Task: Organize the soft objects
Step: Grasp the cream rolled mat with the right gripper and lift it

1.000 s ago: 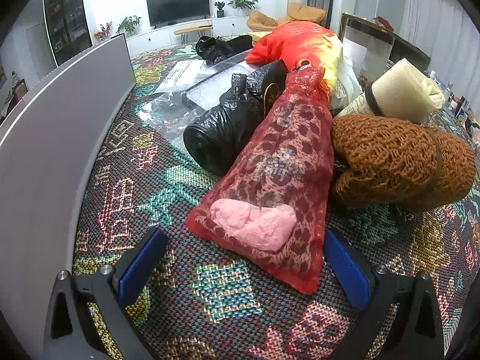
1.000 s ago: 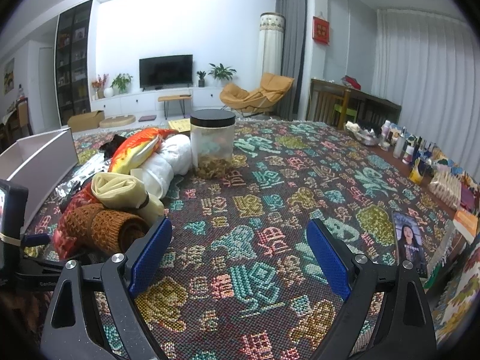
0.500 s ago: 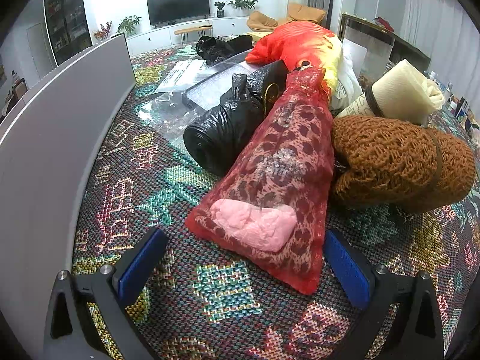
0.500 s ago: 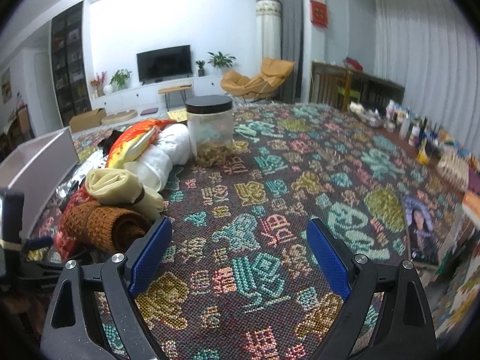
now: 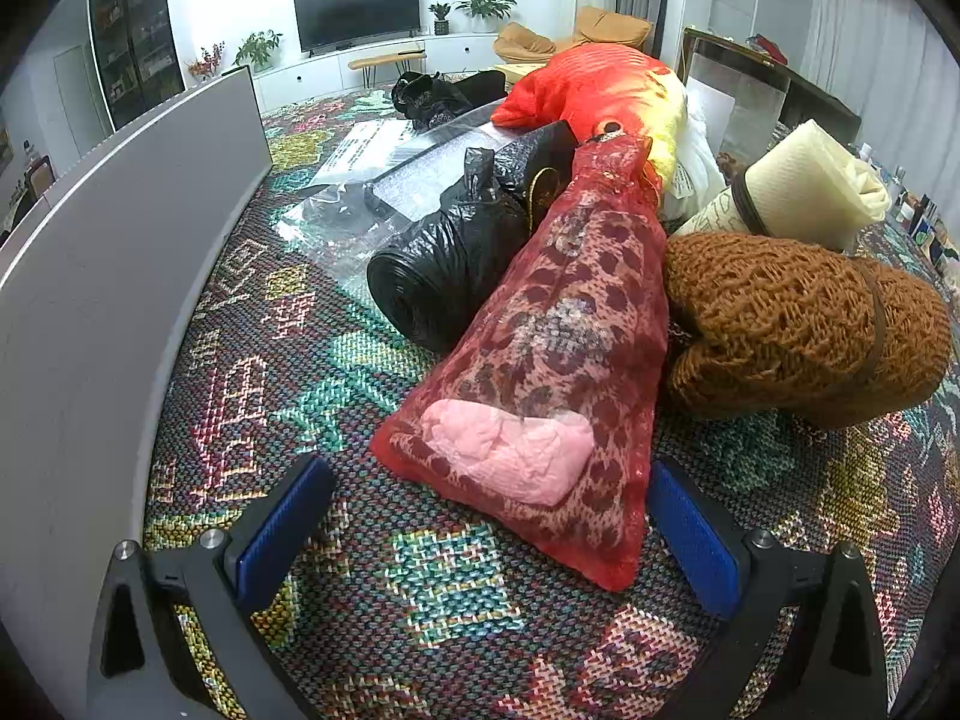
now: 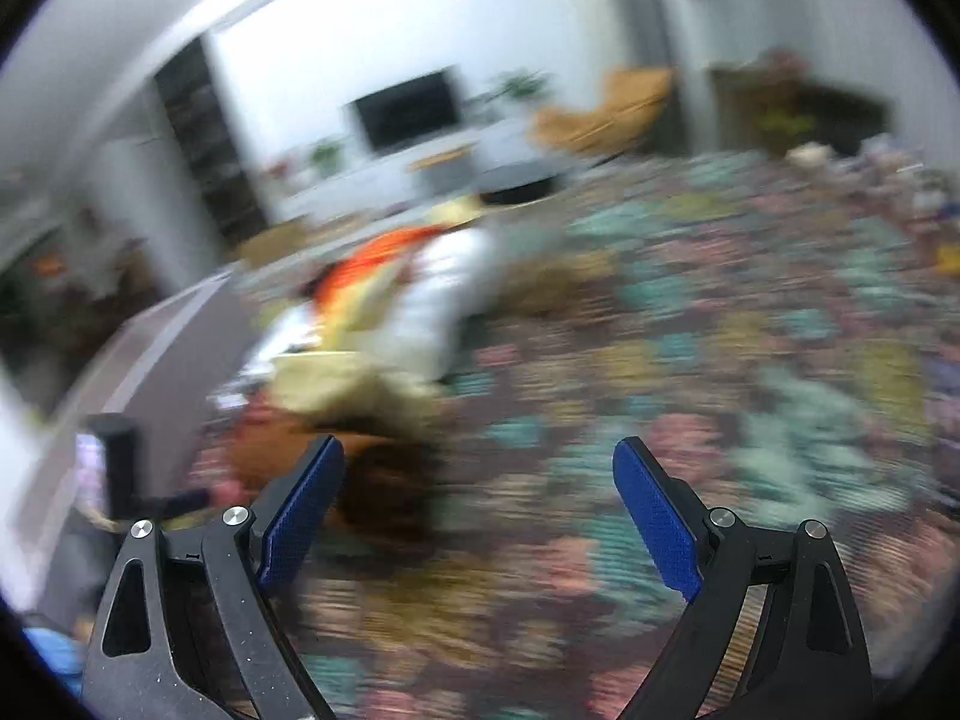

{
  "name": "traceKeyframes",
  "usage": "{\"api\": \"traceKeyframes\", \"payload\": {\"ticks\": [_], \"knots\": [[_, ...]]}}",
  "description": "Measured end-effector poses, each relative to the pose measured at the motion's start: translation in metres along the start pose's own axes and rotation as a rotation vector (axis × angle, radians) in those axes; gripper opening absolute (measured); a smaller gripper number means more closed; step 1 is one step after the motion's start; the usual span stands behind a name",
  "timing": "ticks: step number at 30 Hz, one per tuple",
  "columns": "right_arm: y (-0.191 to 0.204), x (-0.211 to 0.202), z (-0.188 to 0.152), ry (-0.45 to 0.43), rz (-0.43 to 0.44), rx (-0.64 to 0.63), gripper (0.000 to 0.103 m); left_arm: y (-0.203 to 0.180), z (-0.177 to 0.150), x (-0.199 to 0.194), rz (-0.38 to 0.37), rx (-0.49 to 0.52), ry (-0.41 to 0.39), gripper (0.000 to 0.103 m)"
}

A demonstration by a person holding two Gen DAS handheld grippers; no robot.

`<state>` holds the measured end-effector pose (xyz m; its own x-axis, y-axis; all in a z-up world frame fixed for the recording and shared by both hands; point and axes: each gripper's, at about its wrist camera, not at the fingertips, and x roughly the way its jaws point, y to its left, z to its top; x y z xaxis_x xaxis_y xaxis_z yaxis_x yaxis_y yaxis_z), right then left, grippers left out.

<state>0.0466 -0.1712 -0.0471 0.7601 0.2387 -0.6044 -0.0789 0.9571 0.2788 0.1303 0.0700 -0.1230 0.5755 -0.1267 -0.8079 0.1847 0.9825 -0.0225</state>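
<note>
A red mesh bag [image 5: 552, 372] with leopard-print and pink cloth inside lies on the patterned tablecloth, its near end just ahead of my left gripper [image 5: 480, 516], which stands open and empty. Right of it sits a brown knitted roll [image 5: 798, 324], with a cream roll [image 5: 804, 186] behind. A black plastic bag [image 5: 444, 264] and an orange-red bundle [image 5: 600, 96] lie further back. The right wrist view is blurred by motion: my right gripper [image 6: 480, 498] is open, with the brown roll [image 6: 282, 450], cream roll [image 6: 354, 384] and a white and orange bundle [image 6: 420, 288] ahead to its left.
A grey box wall [image 5: 108, 276] runs along the left side of the tablecloth. Clear plastic packaging [image 5: 384, 180] lies behind the black bag. Bare patterned cloth [image 6: 720, 360] spreads to the right. Part of the left gripper's body [image 6: 114, 468] shows at the left edge of the right wrist view.
My right gripper has swung fast, tilting its view and blurring it; the soft pile now looks closer. The left gripper and the objects before it have not moved.
</note>
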Motion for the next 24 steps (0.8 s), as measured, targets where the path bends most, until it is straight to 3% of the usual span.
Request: {"api": "traceKeyframes", "payload": {"ticks": [3,5,7,9,11,12,16,19,24], "knots": [[0.022,0.033,0.024,0.092,0.105,-0.035,0.093,0.000,0.000,0.000,0.000,0.000,0.000,0.103],[0.038,0.070,0.035,0.209,0.136,-0.087,0.092,0.001,0.001,0.000,-0.001,0.000,0.000,0.103],[0.032,0.095,0.040,0.265,0.078,-0.072,0.090,0.000,0.000,0.000,0.000,0.000,0.000,0.103],[-0.010,0.082,0.051,0.140,-0.004,0.116,0.090,0.000,0.000,0.000,0.000,0.000,0.000,0.103],[-0.071,0.047,0.057,-0.007,-0.228,0.360,0.093,0.000,0.000,0.000,0.000,0.000,0.000,0.103],[-0.098,0.030,0.056,-0.060,-0.280,0.452,0.093,0.000,0.000,0.000,0.000,0.000,0.000,0.103],[-0.137,-0.018,0.050,-0.142,-0.421,0.500,0.093,0.000,-0.001,0.000,-0.001,0.000,-0.001,0.103],[-0.128,-0.021,0.037,-0.093,-0.373,0.471,0.093,0.000,-0.001,0.000,0.000,0.000,0.000,0.103],[-0.077,0.036,0.021,0.133,-0.185,0.297,0.092,0.001,0.000,0.000,-0.001,-0.001,-0.001,0.103]]}}
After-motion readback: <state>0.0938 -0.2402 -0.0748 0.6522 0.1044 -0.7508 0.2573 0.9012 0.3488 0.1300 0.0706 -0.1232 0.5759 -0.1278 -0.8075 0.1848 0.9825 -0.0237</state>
